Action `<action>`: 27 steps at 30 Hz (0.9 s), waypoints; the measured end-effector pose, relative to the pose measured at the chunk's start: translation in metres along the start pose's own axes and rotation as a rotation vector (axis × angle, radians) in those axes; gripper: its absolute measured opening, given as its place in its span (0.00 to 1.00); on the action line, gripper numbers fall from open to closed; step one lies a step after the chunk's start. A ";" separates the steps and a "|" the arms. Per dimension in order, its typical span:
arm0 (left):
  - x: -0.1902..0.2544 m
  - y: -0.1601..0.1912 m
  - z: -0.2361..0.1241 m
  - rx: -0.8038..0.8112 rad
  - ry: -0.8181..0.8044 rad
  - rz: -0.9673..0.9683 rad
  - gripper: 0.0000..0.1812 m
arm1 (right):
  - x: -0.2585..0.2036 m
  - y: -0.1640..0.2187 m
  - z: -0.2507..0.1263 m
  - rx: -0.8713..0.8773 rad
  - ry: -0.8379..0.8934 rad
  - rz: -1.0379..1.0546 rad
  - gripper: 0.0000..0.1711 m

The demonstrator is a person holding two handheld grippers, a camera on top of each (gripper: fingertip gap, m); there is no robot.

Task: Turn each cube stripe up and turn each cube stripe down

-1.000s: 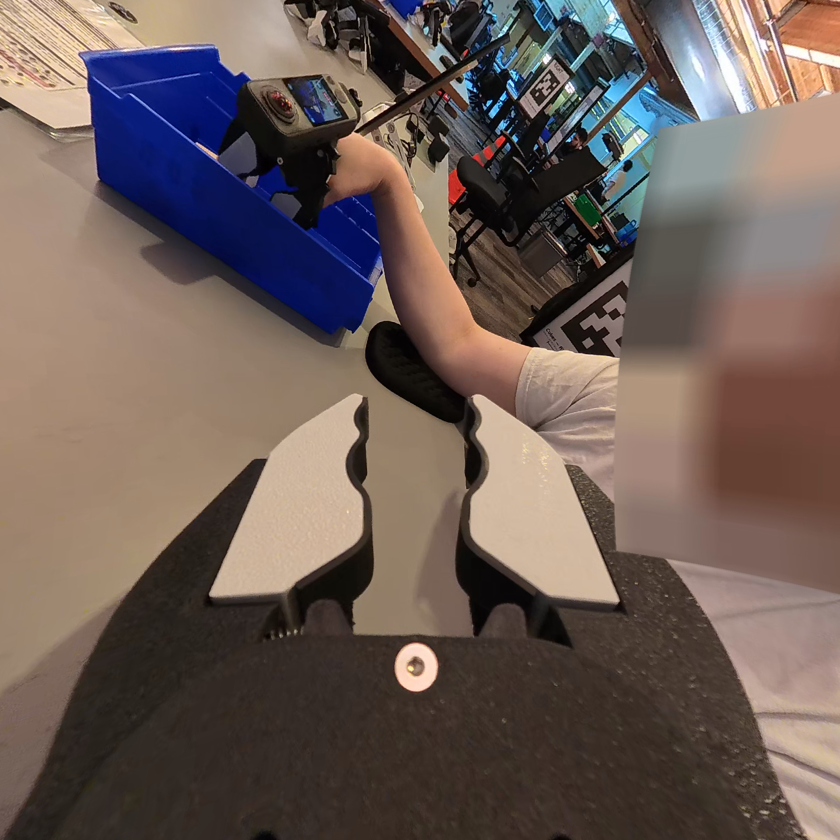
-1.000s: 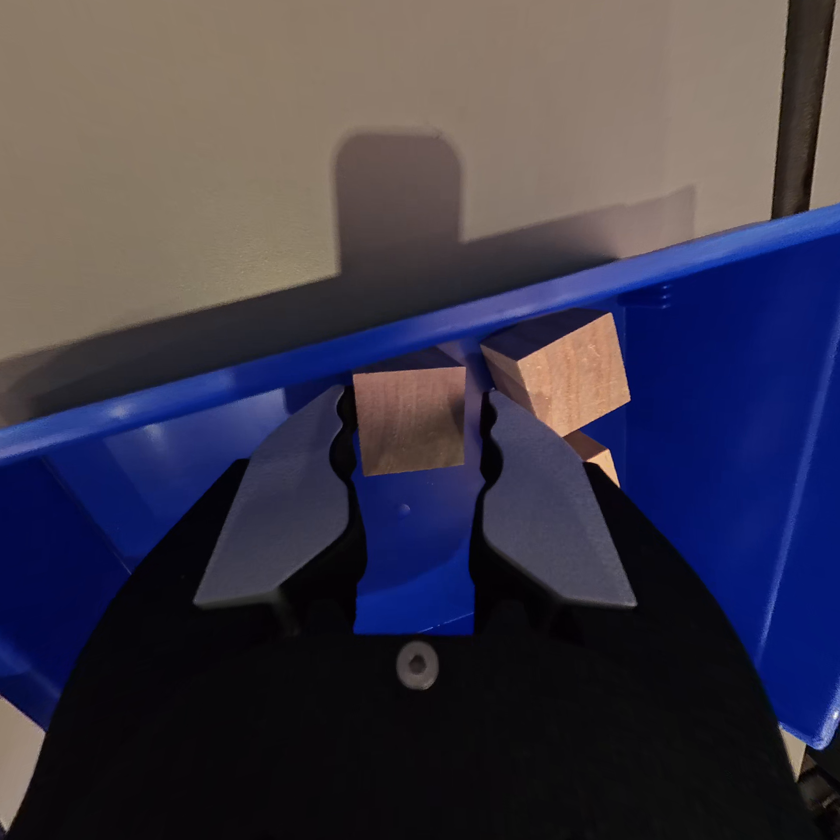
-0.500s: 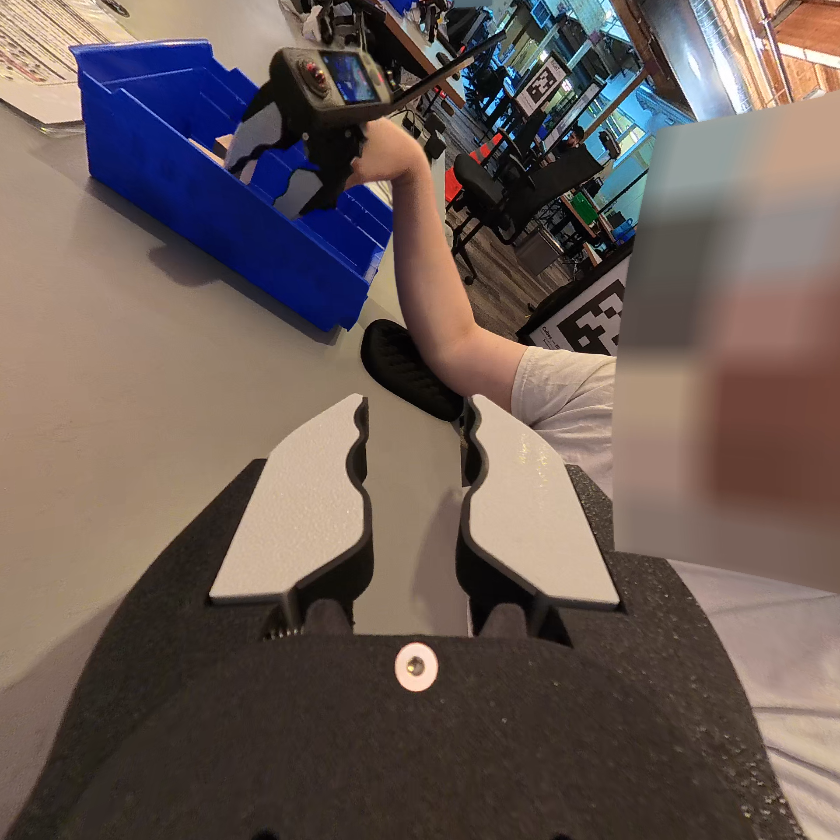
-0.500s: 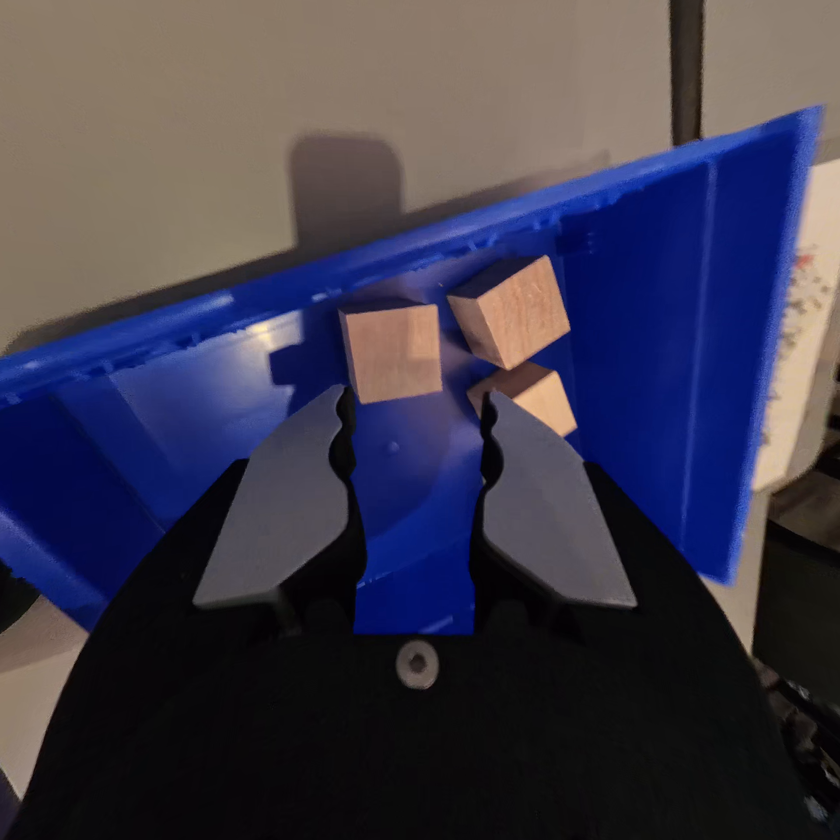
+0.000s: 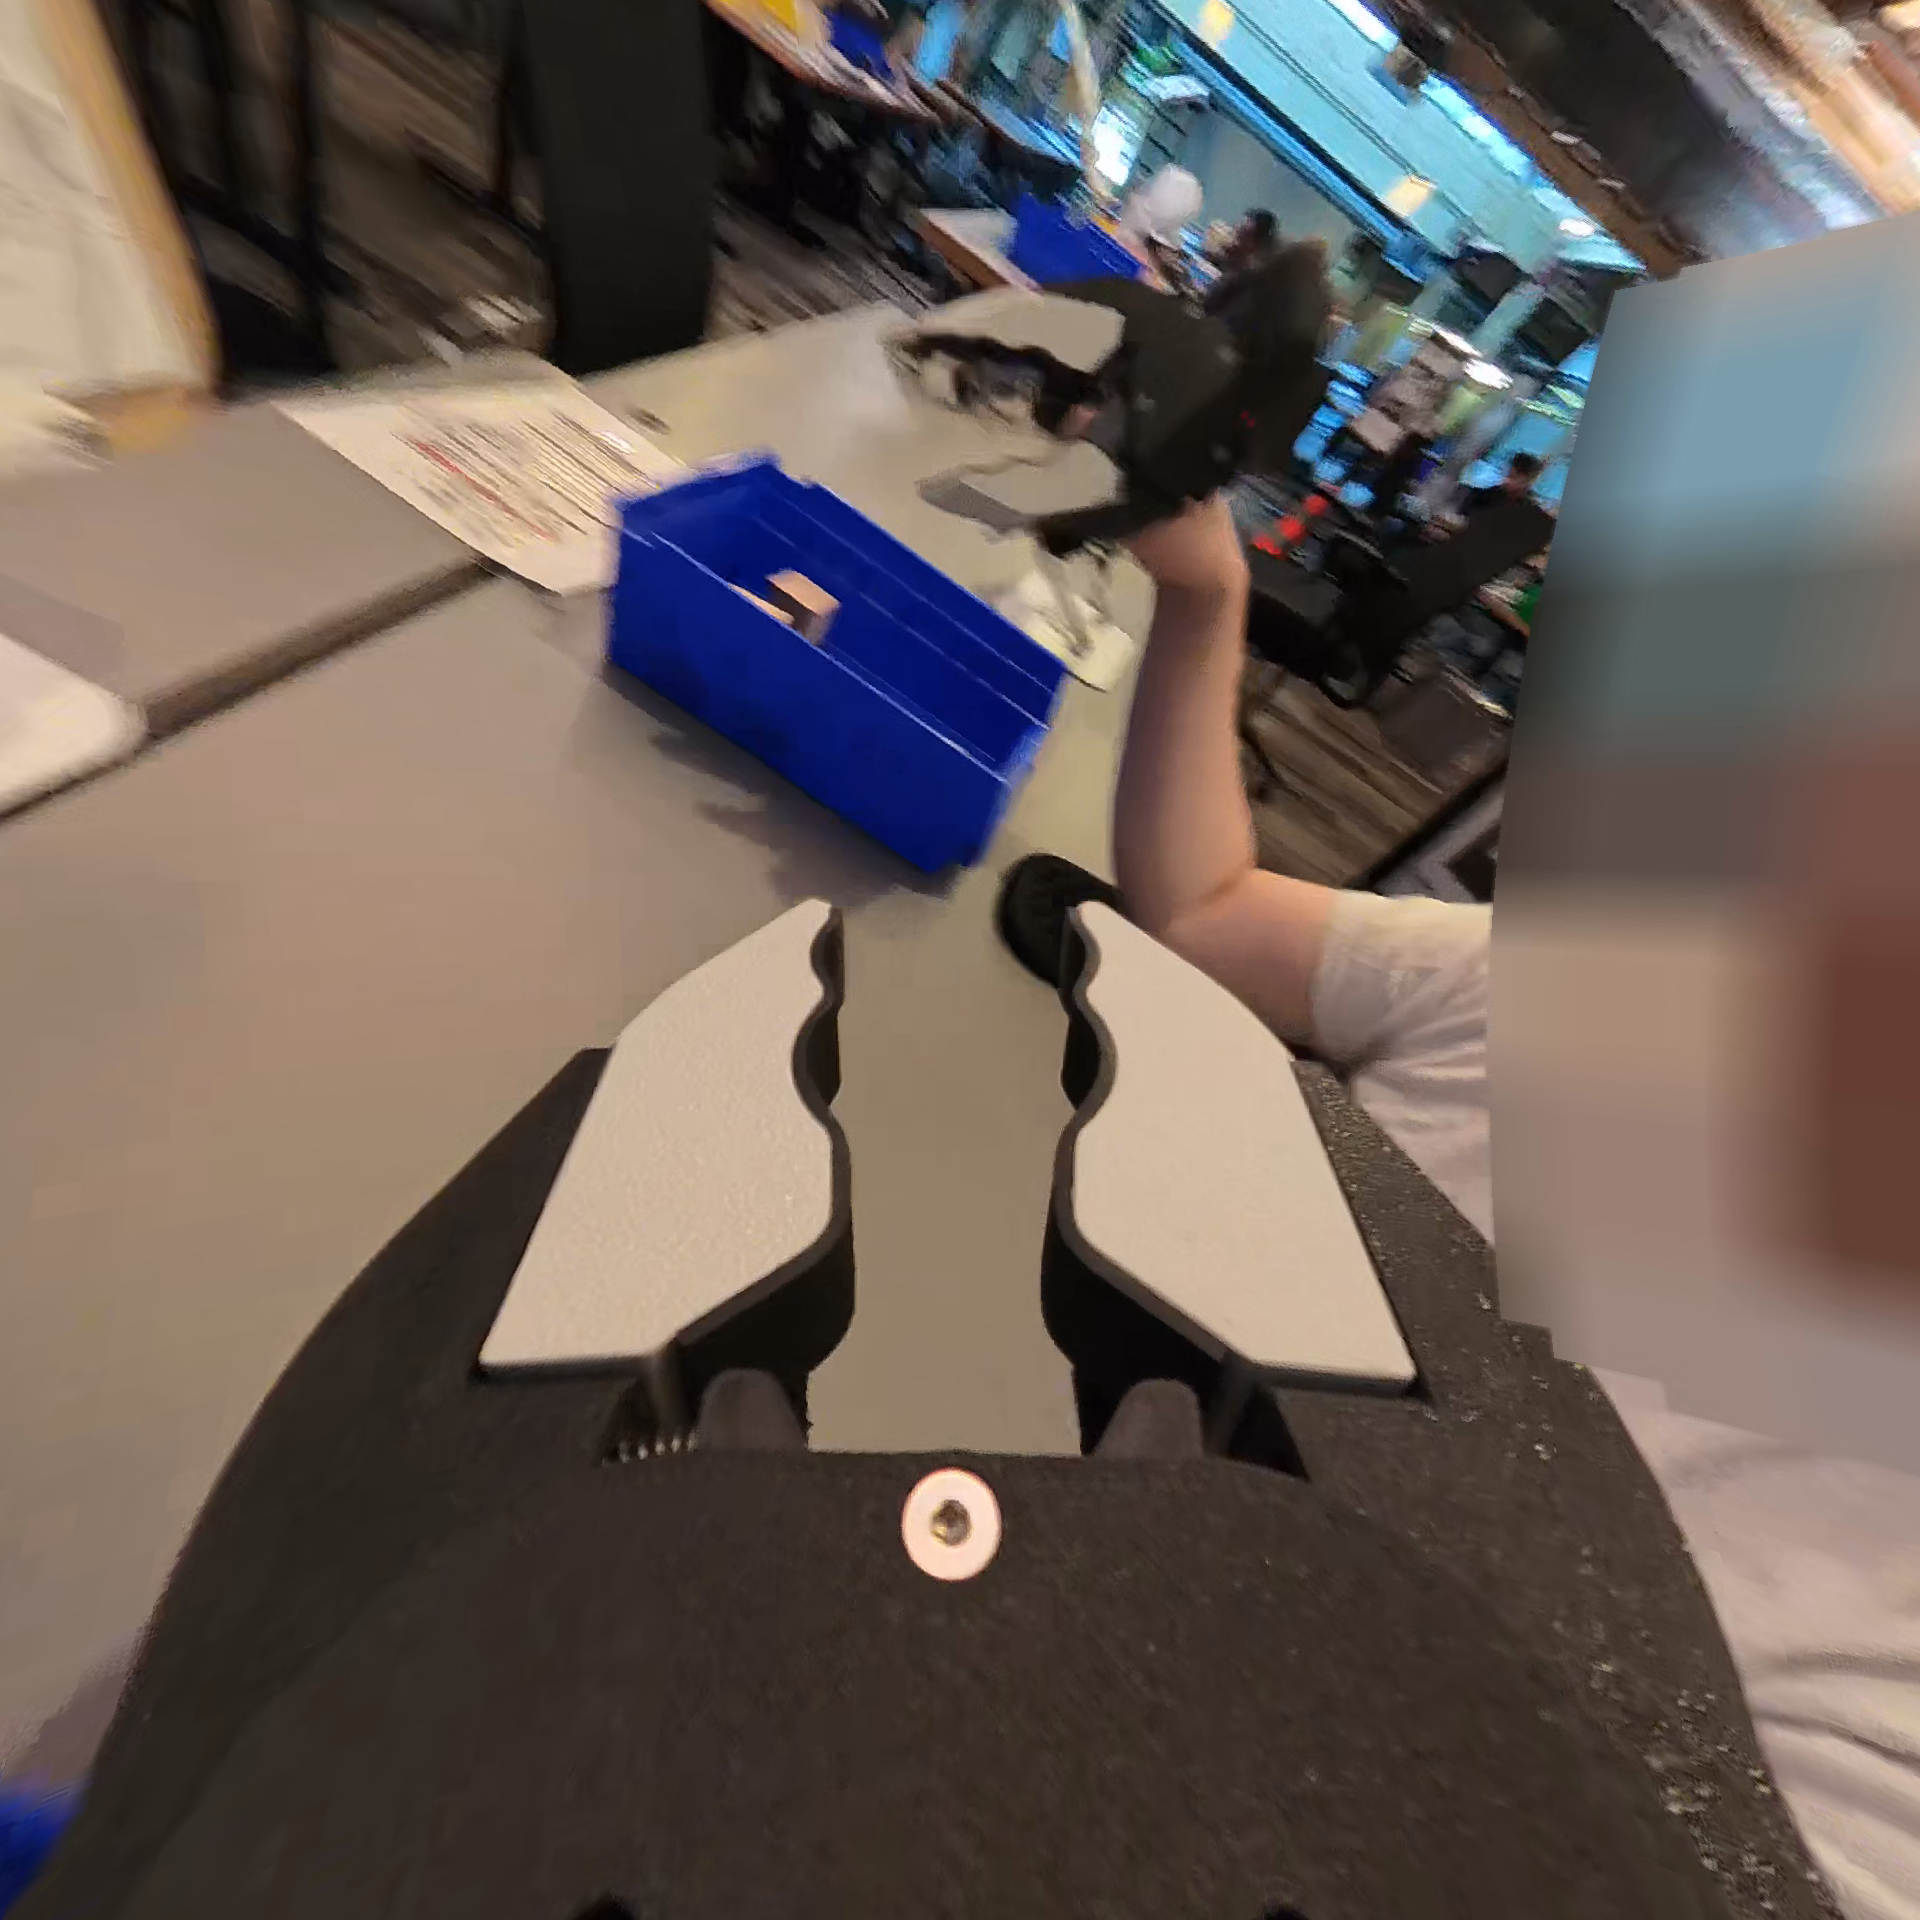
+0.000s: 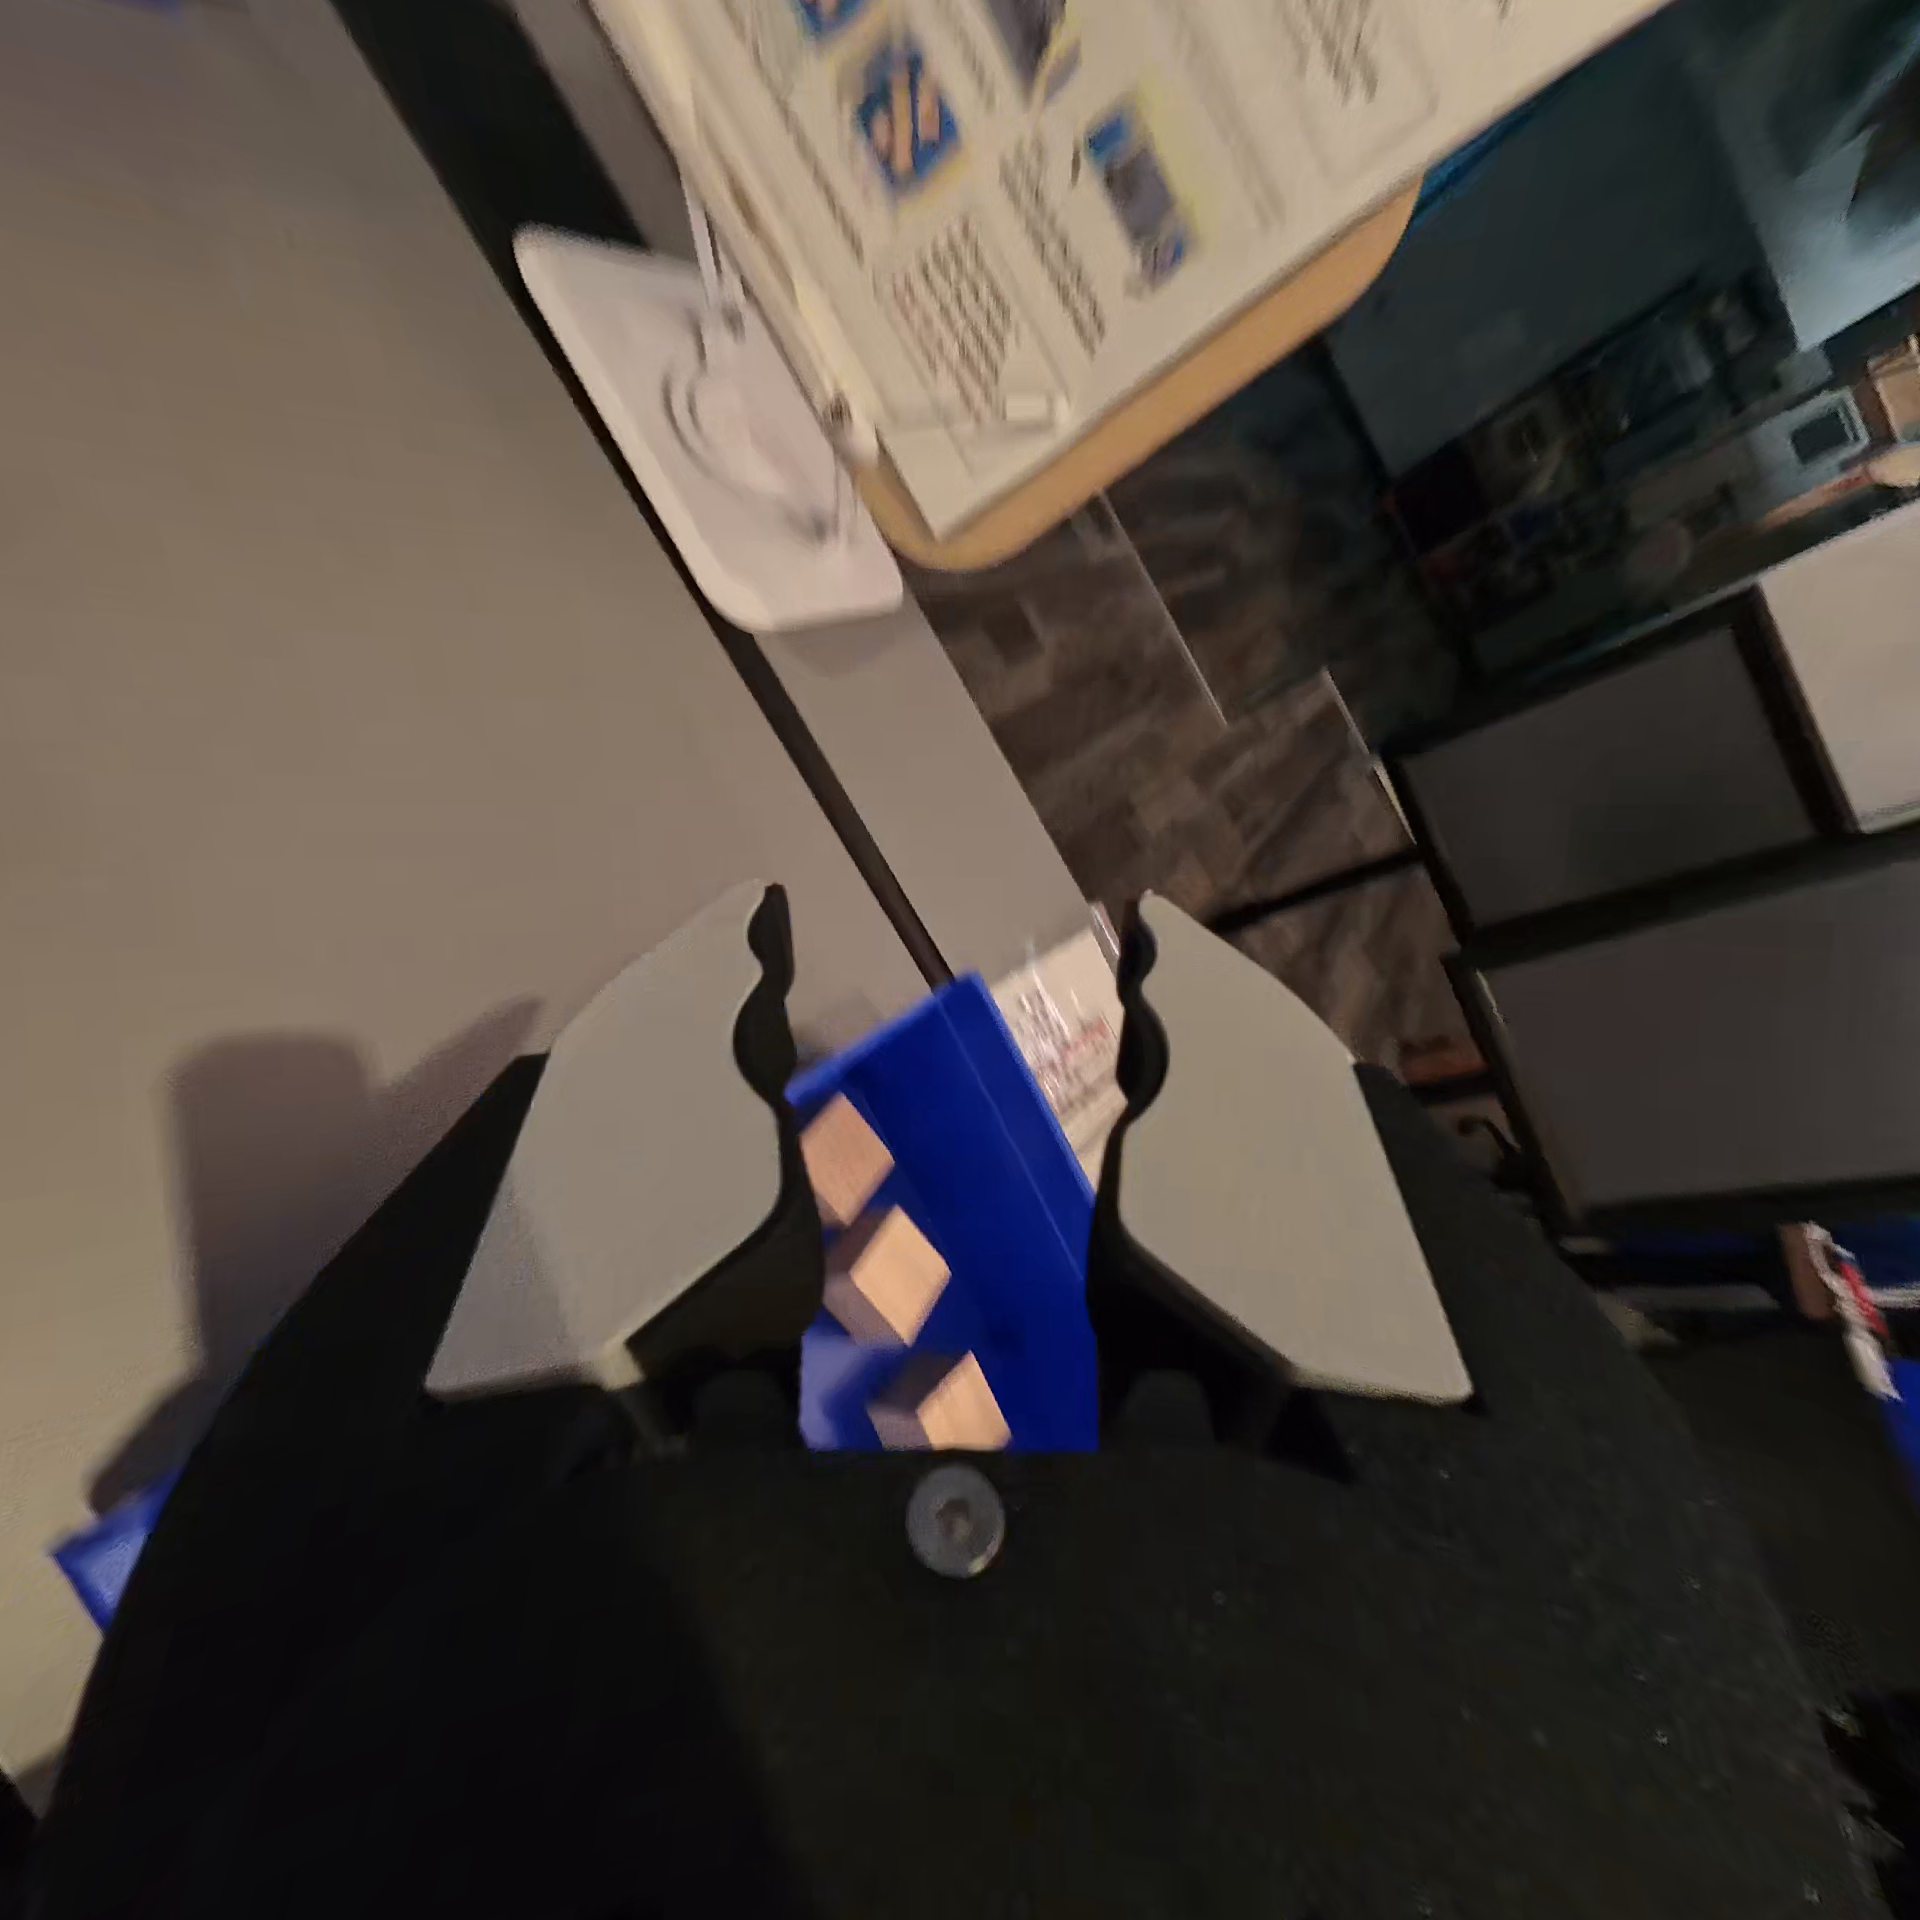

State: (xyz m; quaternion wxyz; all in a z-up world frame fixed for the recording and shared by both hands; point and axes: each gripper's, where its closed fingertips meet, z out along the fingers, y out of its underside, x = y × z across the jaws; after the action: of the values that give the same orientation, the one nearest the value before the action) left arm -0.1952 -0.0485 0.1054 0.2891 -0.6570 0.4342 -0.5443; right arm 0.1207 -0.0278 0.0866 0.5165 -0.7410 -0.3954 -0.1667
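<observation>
Since a second ago your right gripper (image 6: 951, 914) has risen out of the blue bin (image 6: 977, 1164) and tilted away, fingers spread wide and empty. Three wooden cubes (image 6: 902, 1270) stay in the bin's end compartment, at 6 o'clock under that gripper. Your left gripper (image 5: 951, 920) hovers low over the grey worktop (image 5: 312, 935), narrowly parted, empty, bin at 12 o'clock, bare worktop between.
</observation>
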 end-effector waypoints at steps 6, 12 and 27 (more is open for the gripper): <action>-0.105 -0.013 -0.109 0.088 -0.771 0.195 0.22 | -0.013 -0.062 -0.003 0.241 -0.035 0.142 0.39; -0.193 0.035 -0.164 0.054 -1.054 -0.037 0.22 | -0.016 -0.057 0.004 0.199 -0.024 0.124 0.40; -0.281 0.141 -0.168 -0.300 -1.261 -0.441 0.31 | -0.049 -0.038 0.031 0.030 -0.098 -0.049 0.41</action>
State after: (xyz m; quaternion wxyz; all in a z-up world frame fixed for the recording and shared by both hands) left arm -0.4021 0.1515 -0.1050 0.2750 -0.9544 0.1096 -0.0379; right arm 0.0557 -0.0149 0.0659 0.5033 -0.7305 -0.4408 -0.1368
